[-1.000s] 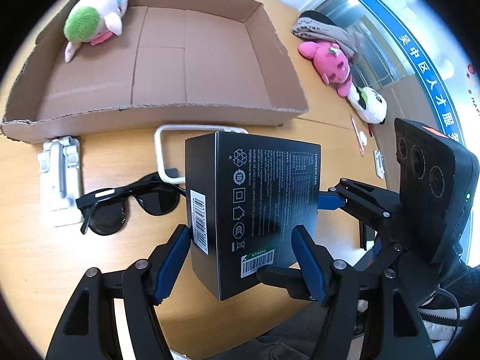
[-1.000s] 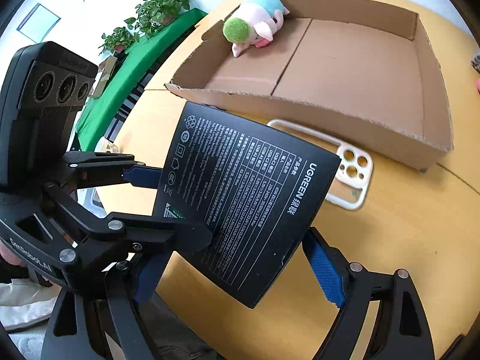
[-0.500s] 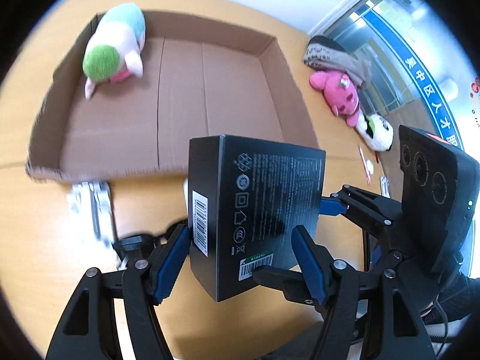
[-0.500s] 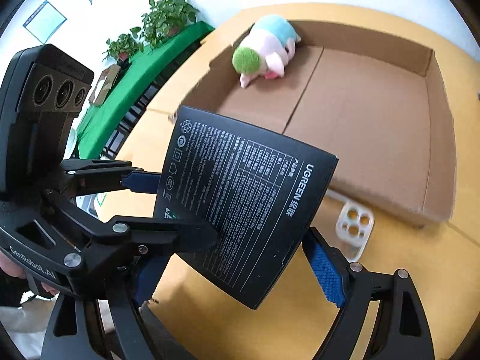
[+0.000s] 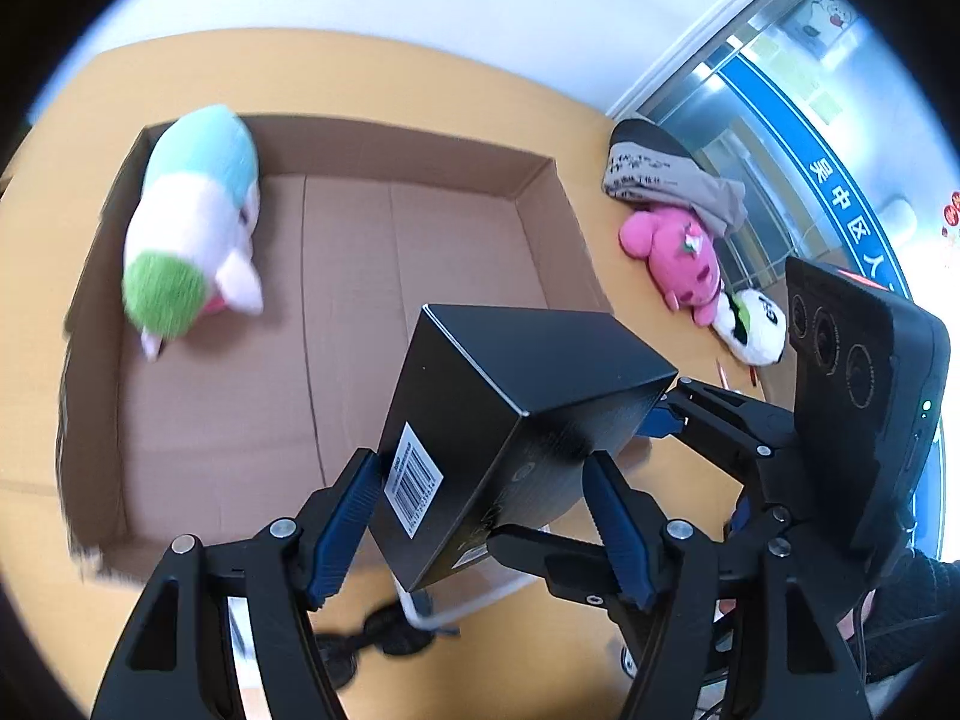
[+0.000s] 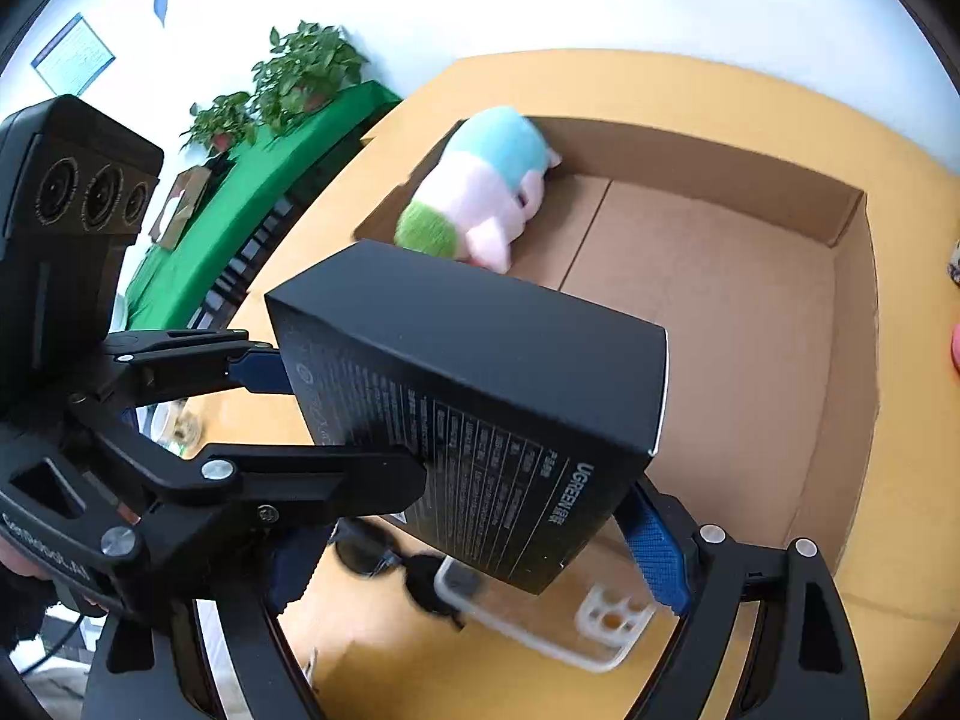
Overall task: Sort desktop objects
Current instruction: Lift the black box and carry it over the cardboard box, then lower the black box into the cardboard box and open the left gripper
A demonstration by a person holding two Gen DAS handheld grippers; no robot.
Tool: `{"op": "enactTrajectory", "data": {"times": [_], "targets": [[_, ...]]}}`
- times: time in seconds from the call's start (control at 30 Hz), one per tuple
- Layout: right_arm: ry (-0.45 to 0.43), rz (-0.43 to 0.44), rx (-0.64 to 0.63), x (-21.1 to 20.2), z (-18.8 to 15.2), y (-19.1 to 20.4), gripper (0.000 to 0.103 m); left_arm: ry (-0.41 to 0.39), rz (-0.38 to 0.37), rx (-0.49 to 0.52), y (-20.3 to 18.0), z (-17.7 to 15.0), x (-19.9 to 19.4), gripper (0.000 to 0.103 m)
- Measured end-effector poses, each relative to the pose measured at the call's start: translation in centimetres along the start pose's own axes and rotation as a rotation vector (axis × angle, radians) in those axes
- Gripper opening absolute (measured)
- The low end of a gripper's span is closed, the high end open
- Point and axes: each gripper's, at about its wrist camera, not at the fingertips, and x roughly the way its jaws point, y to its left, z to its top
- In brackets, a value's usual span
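Note:
A black UGREEN box (image 5: 528,384) (image 6: 480,354) hangs tilted above the near wall of the open cardboard tray (image 5: 384,150) (image 6: 852,330). Both grippers clamp it together. My left gripper (image 5: 480,519) presses its blue pads on the barcode side and the opposite face. My right gripper (image 6: 474,546) grips the box across its width from the other side; its left finger is hidden behind the left gripper's arms. A green, pink and blue plush toy (image 5: 192,222) (image 6: 480,192) lies in the tray's far left corner.
Under the box on the wooden table lie a clear phone case (image 6: 576,618) and black sunglasses (image 6: 372,552). Right of the tray sit a pink plush (image 5: 678,252), a white panda-like plush (image 5: 750,330) and a grey bundle (image 5: 666,180). Green-covered tables with plants (image 6: 300,72) stand beyond.
Both grippers carried the box forward and a little up, from over the phone case and sunglasses to the tray's near wall. The box tipped, so its top face shows.

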Motion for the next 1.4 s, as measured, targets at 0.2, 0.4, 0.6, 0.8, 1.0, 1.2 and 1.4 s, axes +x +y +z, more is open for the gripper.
{"op": "enactTrajectory", "data": {"times": [0.2,0.4,0.6,0.8,1.0,1.2,1.4], "targets": [[0.015,-0.031,0.026,2.3,4.1,-3.7,0.091,-0.005,-0.024,0.016,1.6,4.7,3.1,0.068],[0.025,-0.042,0.079,5.1,7.7,-7.3,0.091,-0.022,-0.04,0.018,3.0,9.4,5.6,0.068],[0.04,-0.025,0.132,9.1,11.4,-10.8,0.091,-0.002,0.0,-0.001,5.9,13.8,9.0,0.068],[0.046,-0.057,0.173,13.0,14.1,-13.5,0.09,0.098,0.073,-0.014,8.8,16.2,13.0,0.068],[-0.001,0.022,0.187,12.7,14.6,-13.9,0.095,0.047,0.126,-0.072,10.0,16.2,10.8,0.07],[-0.131,0.042,0.217,5.3,9.2,-13.4,0.101,-0.026,0.141,-0.036,7.3,14.2,5.3,0.07],[-0.087,0.015,0.243,-0.3,-0.9,-12.2,0.103,-0.015,0.149,0.049,3.6,8.4,0.9,0.076]]}}
